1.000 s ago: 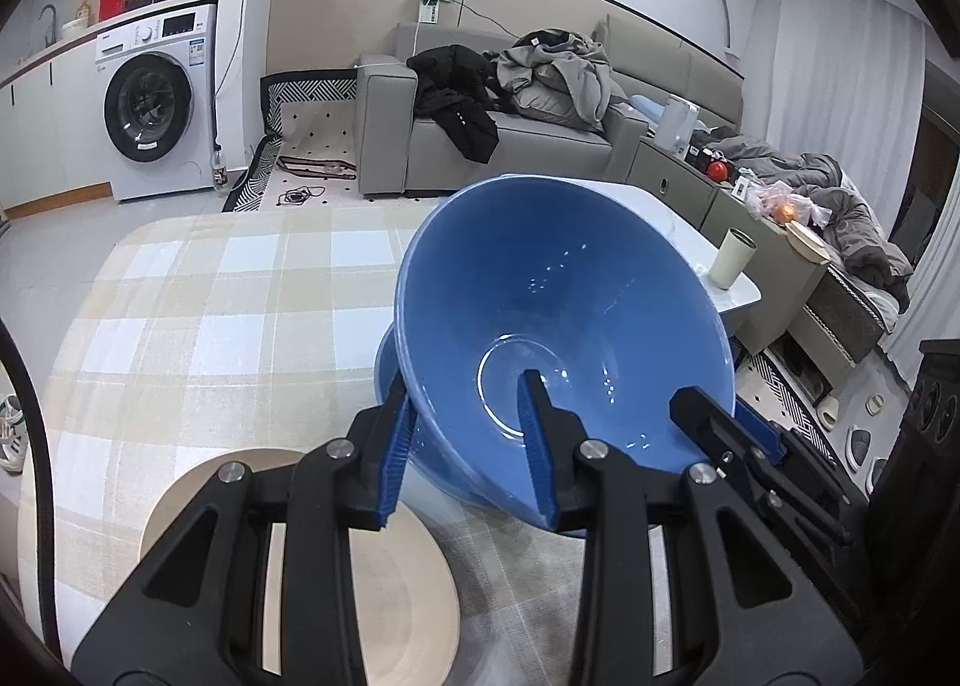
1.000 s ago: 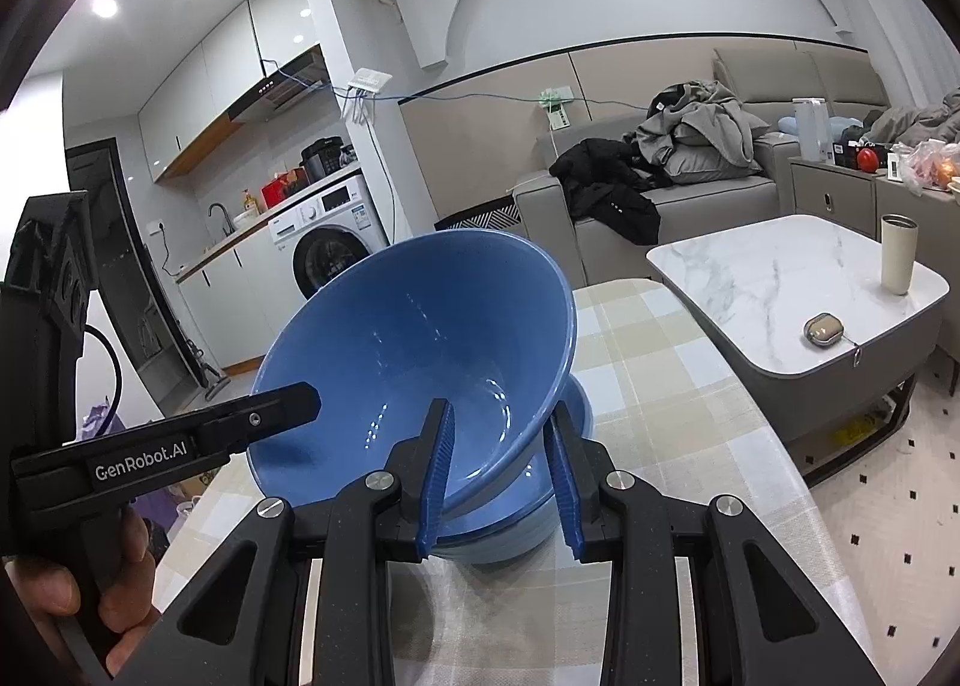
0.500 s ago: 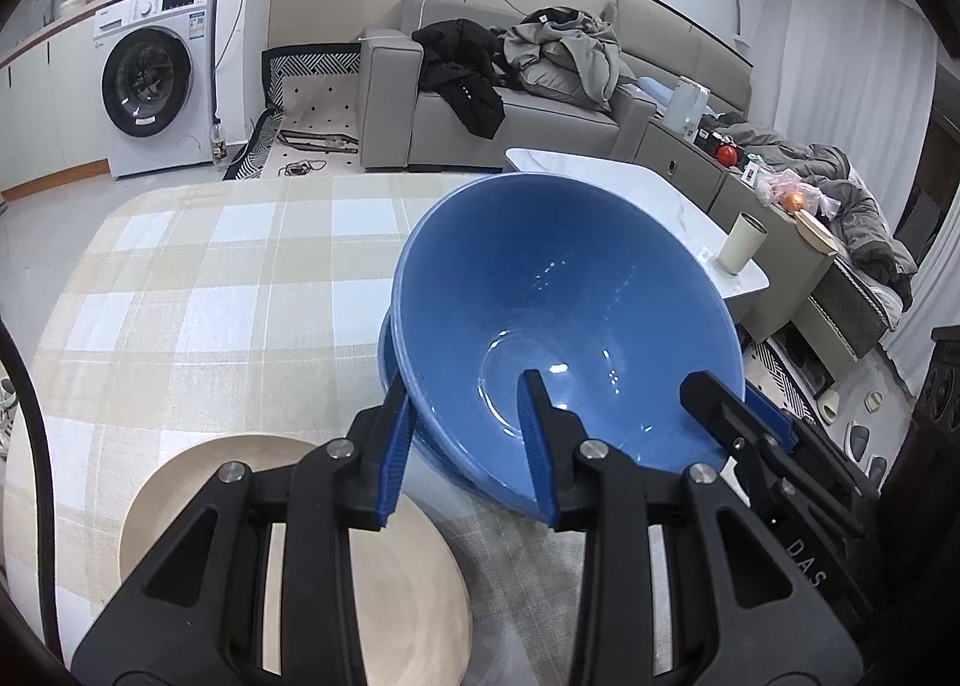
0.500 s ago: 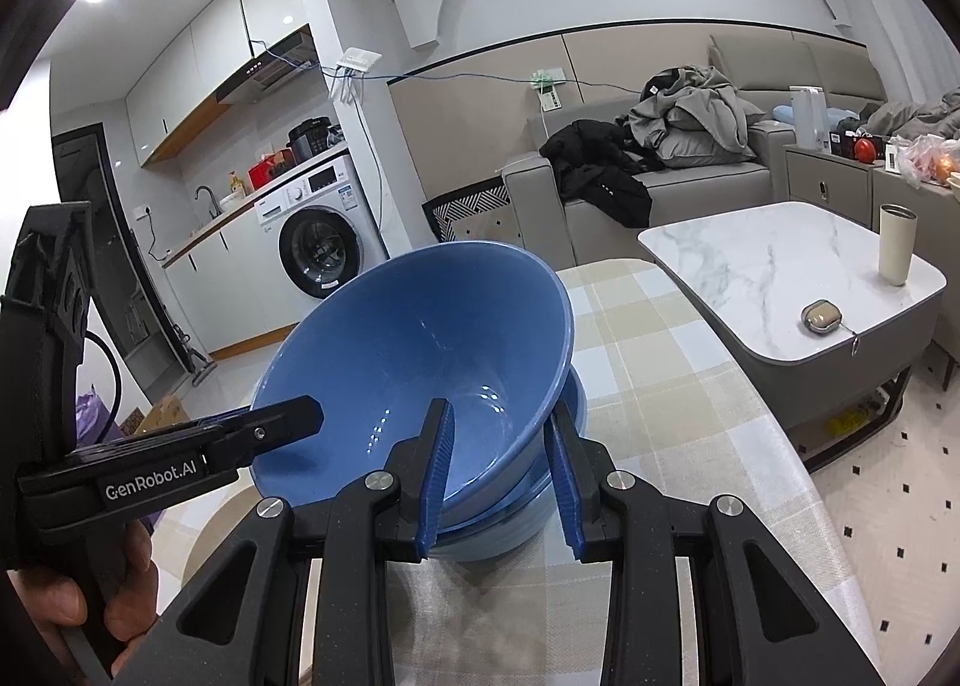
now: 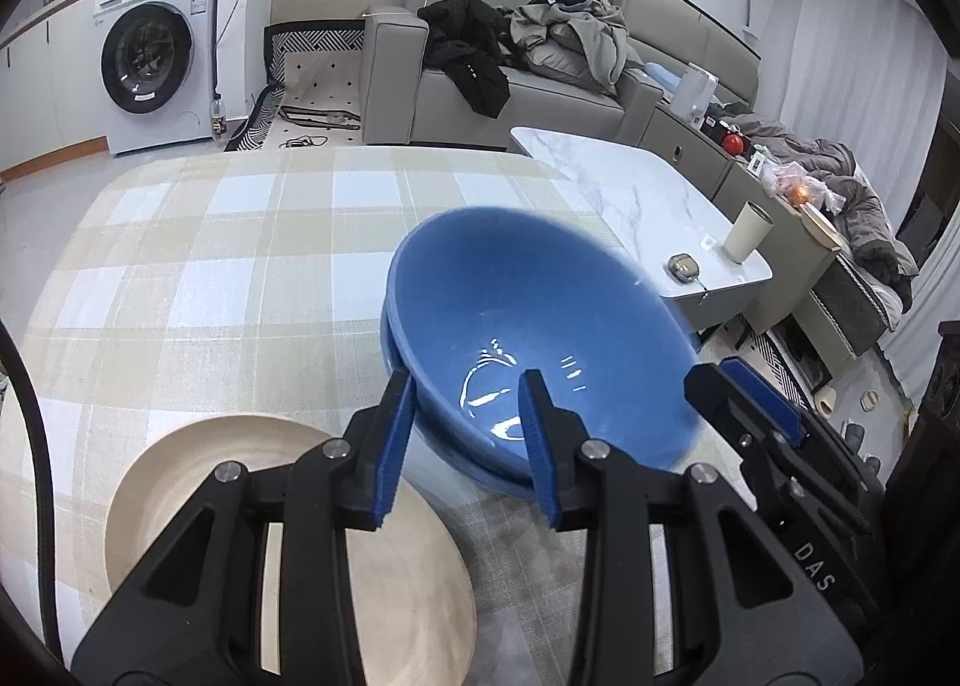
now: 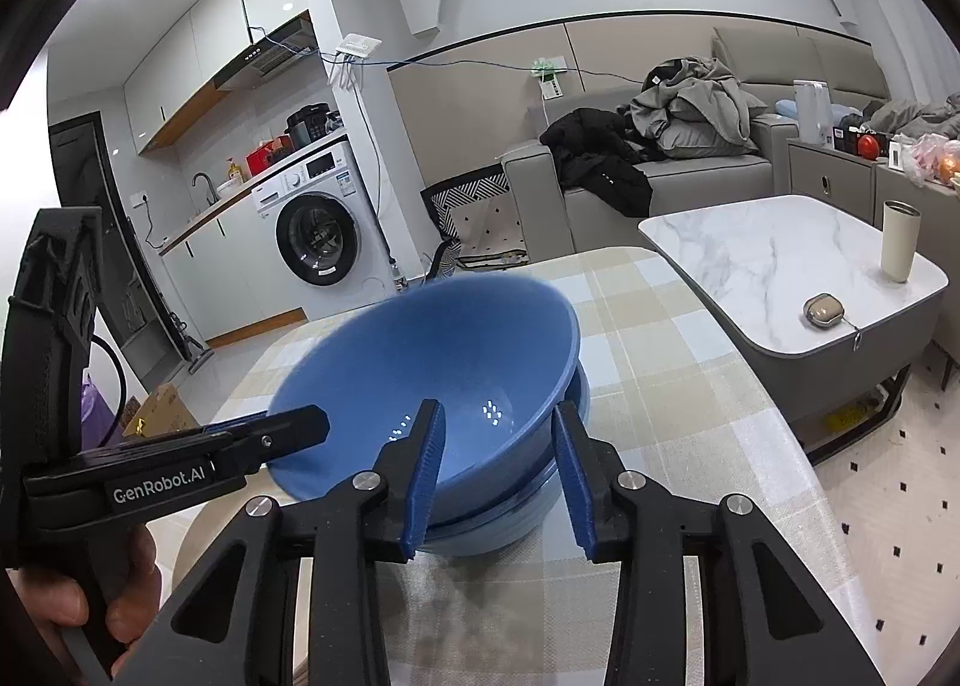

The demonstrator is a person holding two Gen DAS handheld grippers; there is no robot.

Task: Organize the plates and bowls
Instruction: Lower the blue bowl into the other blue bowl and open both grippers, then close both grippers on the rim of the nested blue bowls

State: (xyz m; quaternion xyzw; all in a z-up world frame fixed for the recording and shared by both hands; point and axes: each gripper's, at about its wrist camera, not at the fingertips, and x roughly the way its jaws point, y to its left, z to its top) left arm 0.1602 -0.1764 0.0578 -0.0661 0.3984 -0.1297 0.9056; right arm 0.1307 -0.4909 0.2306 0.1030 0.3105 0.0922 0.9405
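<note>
A blue bowl (image 5: 510, 314) (image 6: 432, 362) sits tilted inside a second blue bowl (image 5: 498, 476) (image 6: 510, 524) that stands on the checked table. My left gripper (image 5: 468, 446) is shut on the upper bowl's near rim, one finger inside and one outside. My right gripper (image 6: 498, 464) straddles the opposite rim. Its jaws are opening, the rim stays between them, and the outer pad stands off the wall. Each gripper shows at the edge of the other's view. A beige plate (image 5: 198, 482) lies under my left gripper, beside the bowls.
The checked tablecloth (image 5: 210, 242) stretches away behind the bowls. To the right stands a lower marble coffee table (image 5: 630, 194) with a cup (image 5: 747, 233). A sofa with clothes and a washing machine stand far behind. A hand (image 6: 90, 614) holds the left gripper.
The upper bowl has come down from a steep tilt above the lower bowl and now rests inside it. The right gripper's fingers have spread wider; the left gripper's have not.
</note>
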